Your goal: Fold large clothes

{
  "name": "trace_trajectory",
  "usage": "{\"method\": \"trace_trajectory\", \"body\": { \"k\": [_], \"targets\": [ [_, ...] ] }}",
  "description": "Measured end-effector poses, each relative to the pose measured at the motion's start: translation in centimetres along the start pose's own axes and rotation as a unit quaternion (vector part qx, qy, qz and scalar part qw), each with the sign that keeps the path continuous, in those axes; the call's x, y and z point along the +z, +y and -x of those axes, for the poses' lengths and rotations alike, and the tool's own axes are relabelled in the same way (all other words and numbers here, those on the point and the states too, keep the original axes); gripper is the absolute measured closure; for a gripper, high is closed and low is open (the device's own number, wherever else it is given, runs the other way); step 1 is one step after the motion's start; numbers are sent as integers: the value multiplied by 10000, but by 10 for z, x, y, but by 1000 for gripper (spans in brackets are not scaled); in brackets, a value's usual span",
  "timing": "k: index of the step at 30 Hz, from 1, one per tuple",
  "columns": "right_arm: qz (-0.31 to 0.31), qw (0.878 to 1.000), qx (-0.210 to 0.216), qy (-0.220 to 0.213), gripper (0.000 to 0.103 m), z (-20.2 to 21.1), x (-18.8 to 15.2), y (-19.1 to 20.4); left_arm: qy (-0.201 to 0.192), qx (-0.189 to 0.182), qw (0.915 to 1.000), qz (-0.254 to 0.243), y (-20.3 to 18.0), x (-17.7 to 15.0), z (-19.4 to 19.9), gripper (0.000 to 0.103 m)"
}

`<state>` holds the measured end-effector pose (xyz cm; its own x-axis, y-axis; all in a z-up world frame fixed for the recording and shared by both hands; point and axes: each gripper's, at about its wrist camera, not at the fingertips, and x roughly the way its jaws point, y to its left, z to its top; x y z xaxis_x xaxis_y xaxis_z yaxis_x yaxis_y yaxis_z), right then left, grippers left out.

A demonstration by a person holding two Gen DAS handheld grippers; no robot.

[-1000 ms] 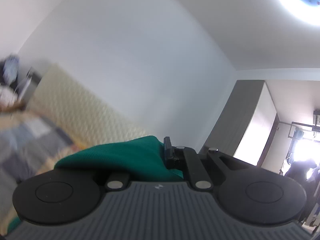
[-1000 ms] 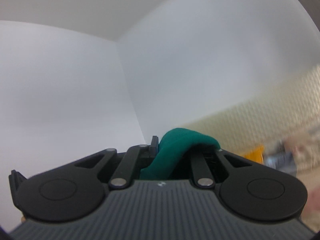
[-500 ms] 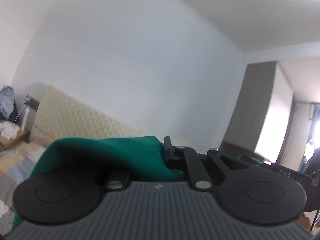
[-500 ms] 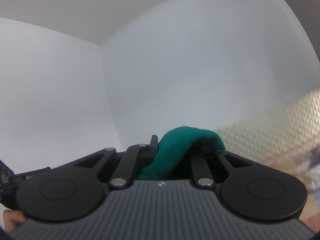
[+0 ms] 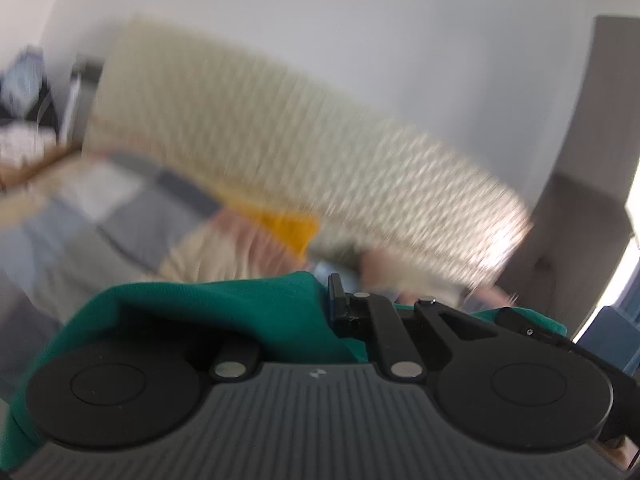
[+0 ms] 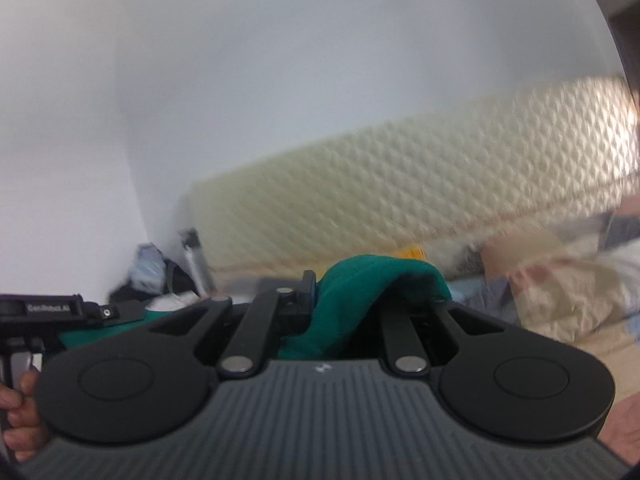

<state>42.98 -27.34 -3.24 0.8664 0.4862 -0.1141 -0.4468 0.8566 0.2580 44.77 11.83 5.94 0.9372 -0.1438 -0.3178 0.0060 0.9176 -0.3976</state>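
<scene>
L gripper (image 5: 326,312): jaws clenched on a fold of green cloth (image 5: 224,312). Cloth bunches up between the fingers and spills over the L half of the gripper body, hanging off its L edge; a bit more green shows past the R linkage. One black fingertip (image 5: 335,285) pokes up just R of the fold; the other is hidden under fabric.

R gripper (image 6: 344,300): also clamped on the same green cloth, which humps up between the fingers and drapes toward the R finger, covering it. L finger tip visible just beside the hump. In the R wrist view, far L, the other gripper's black body w/ more green under it, and a hand (image 6: 18,420) at the bottom L corner around a handle.

Beyond the grippers: bed (image 5: 132,216) w/ patchwork cover in grey, blue, beige, pink squares, heavily blurred. Something yellow (image 5: 288,226) lies near the head end; can't tell what it is. Crumpled beige fabric (image 6: 560,280) on the R in the R wrist view.

Behind that: cream quilted headboard (image 6: 400,196), running across both views. Clutter (image 6: 152,272) at its end in the room corner, too blurred to name. White wall (image 6: 280,60) at back; grey wardrobe (image 5: 600,160) on the R in the L wrist view.
</scene>
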Motion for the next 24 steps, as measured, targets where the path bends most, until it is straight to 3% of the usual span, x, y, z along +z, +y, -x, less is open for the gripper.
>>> {"method": "trace_trajectory", "body": {
  "k": [2, 5, 9, 14, 16, 18, 20, 21, 24],
  "targets": [
    [36, 9995, -176, 259, 88, -40, -39, -17, 300, 124, 9994, -102, 28, -33, -60, 93],
    [49, 9979, -323, 564, 88, -65, -99, -34, 683, 262, 9973, -64, 71, -79, -140, 93],
    [336, 9962, -460, 659, 87, -82, -134, -35, 925, 420, 9945, -249, 102, -123, -198, 93],
    [317, 9952, -527, 758, 85, -96, -144, -36, 1134, 489, 9922, -191, 113, -131, -201, 92],
    [262, 9949, -547, 801, 85, -106, -147, -41, 1138, 469, 9922, -193, 105, -121, -180, 88],
    [218, 9951, -538, 797, 84, -104, -146, -40, 1178, 466, 9917, -199, 97, -111, -166, 78],
    [132, 9952, -539, 809, 79, -98, -145, -39, 1305, 475, 9900, -234, 91, -105, -159, 46],
    [61, 9952, -537, 821, 71, -93, -143, -38, 1317, 488, 9897, -281, 86, -101, -152, 41],
    [-45, 9955, -519, 795, 60, -71, -135, -32, 1305, 410, 9896, -453, 72, -94, -124, 41]
  ]
}}
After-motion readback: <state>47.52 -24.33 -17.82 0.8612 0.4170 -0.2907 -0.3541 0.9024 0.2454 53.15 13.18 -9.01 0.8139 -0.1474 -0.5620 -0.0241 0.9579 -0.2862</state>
